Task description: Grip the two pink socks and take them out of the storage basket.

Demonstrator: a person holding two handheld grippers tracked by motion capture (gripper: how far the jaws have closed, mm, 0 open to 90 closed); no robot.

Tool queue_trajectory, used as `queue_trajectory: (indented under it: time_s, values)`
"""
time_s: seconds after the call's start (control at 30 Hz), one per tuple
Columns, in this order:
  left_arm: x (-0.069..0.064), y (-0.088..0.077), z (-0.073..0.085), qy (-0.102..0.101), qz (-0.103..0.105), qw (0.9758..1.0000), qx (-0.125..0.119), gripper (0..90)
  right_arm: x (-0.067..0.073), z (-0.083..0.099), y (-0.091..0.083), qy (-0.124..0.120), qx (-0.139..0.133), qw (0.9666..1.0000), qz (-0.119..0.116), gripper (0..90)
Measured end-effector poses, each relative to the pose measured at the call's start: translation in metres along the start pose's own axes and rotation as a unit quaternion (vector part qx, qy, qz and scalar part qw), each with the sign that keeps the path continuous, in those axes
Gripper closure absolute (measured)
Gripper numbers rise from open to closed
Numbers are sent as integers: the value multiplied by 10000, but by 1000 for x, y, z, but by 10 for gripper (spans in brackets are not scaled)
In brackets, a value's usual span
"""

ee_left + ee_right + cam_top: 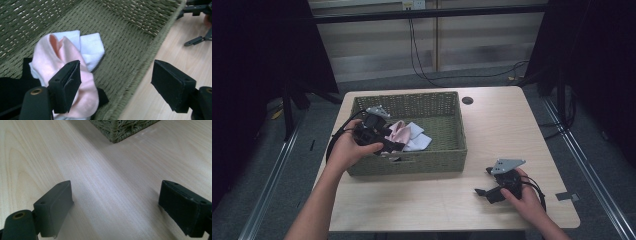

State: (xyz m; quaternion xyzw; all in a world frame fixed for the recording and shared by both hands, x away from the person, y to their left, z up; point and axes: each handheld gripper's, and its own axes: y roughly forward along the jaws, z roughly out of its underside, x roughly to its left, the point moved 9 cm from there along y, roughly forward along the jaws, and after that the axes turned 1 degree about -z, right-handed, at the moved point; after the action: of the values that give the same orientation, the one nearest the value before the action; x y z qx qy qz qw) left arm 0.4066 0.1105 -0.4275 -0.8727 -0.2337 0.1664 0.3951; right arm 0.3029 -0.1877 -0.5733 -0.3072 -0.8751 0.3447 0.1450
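High view: one woven basket (pixel 432 161), one pink sock (pixel 396 132), one white sock (pixel 417 139), two released claws (pixel 388 145) (pixel 485 193).

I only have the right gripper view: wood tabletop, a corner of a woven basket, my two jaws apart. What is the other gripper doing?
Observer: The left gripper is at the green woven basket, over its near left part, jaws wide open and holding nothing.
Operator: Anything inside the basket?
Observer: Yes. A pink sock lies on a white sock, with something black under them.
Operator: Is it touching the socks?
Observer: In the left gripper view one jaw stands in front of the pink sock and the other outside the basket's rim; I cannot tell if there is contact.
Operator: And where is mine?
Observer: The right gripper is low over the table, to the right of the basket's near right corner.
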Motion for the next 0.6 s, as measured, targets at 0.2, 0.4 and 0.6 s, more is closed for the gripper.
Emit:
queue_trajectory:
  time_s: [0.2, 0.4, 0.6]
  values:
    - [12, 1, -3, -125, -85, 9999, 30, 234, 0, 0, 0, -1, 0, 10000, 0, 110]
    - [24, 4, -2, -140, -167, 9997, 146, 234, 0, 0, 0, -3, -1, 10000, -1, 110]
    - [35, 8, 0, -196, -277, 9992, 212, 236, 0, 0, 0, 3, 1, 10000, 0, 110]
